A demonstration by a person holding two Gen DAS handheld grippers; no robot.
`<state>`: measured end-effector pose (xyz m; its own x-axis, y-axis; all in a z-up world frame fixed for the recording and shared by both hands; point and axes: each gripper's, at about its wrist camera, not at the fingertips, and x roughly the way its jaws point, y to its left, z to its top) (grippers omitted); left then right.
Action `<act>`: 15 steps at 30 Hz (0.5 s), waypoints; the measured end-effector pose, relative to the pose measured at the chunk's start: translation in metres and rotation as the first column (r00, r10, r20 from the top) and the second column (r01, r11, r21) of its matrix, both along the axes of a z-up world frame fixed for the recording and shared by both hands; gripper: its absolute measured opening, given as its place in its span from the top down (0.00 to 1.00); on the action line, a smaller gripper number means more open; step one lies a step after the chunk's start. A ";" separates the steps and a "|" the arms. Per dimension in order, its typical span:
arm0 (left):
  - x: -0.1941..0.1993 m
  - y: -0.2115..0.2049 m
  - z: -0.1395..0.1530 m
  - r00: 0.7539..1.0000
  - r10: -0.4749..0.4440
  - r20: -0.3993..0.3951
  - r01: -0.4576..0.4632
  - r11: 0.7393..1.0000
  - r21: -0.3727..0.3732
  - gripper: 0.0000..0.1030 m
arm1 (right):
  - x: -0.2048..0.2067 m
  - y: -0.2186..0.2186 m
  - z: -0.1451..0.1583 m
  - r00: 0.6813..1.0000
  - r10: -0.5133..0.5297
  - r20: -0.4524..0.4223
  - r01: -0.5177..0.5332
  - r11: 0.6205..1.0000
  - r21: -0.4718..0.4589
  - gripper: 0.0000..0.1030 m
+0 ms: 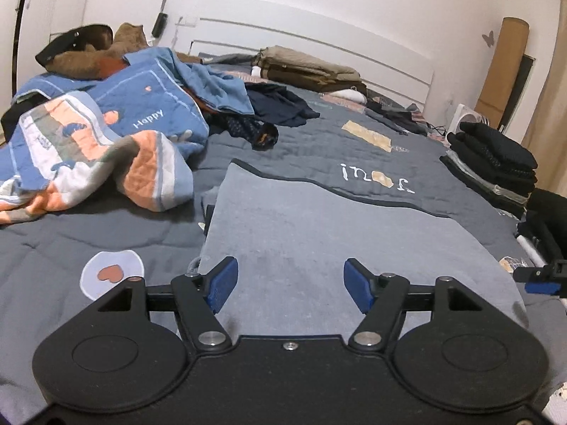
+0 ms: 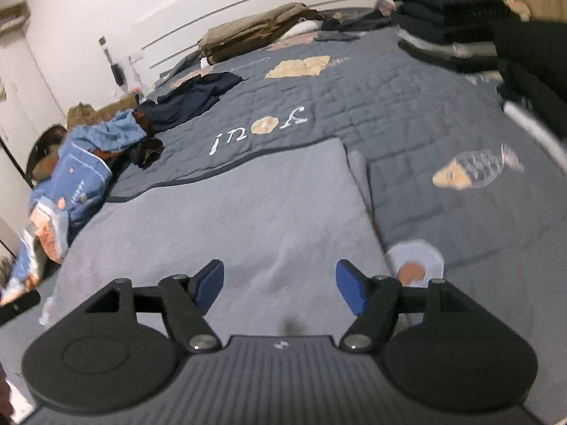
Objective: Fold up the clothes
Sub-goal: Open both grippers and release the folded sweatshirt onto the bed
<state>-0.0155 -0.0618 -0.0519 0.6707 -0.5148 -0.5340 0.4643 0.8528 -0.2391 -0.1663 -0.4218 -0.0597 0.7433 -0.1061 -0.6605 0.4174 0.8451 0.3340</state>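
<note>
Now both the left gripper and the right gripper hang wide open and hold nothing, just above the near edge of the gray cloth lying flat on the bed, likely so it folds neatly.

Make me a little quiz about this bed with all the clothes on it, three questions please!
1. True or false: the left gripper is pinching the grey garment.
2. What colour is the folded stack of clothes at the bed's edge? A) red B) black C) yellow
3. Which animal is stitched on the bedspread beside the grey garment?

Key
1. False: its jaws stand open above the cloth, and so do those of the right gripper.
2. B
3. A fish
</note>
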 end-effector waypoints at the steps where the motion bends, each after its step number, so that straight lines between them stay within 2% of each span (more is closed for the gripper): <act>1: -0.003 0.002 0.000 1.000 0.003 -0.002 -0.003 1.000 -0.005 0.32 | -0.004 0.001 -0.002 1.000 -0.005 0.003 0.005 1.000 0.017 0.33; 7: -0.018 0.014 -0.013 0.999 0.034 -0.020 -0.035 0.999 -0.032 0.32 | -0.023 0.007 -0.009 0.999 -0.034 0.028 0.032 0.997 0.071 0.32; 11: -0.019 0.028 -0.026 0.994 0.076 -0.082 -0.085 0.991 -0.107 0.32 | -0.027 0.006 -0.016 0.999 -0.035 0.036 0.031 0.994 0.101 0.32; 15: -0.013 0.039 -0.034 0.985 0.109 -0.135 -0.128 0.982 -0.141 0.32 | -0.033 0.004 -0.023 0.999 -0.033 0.031 0.029 0.992 0.124 0.32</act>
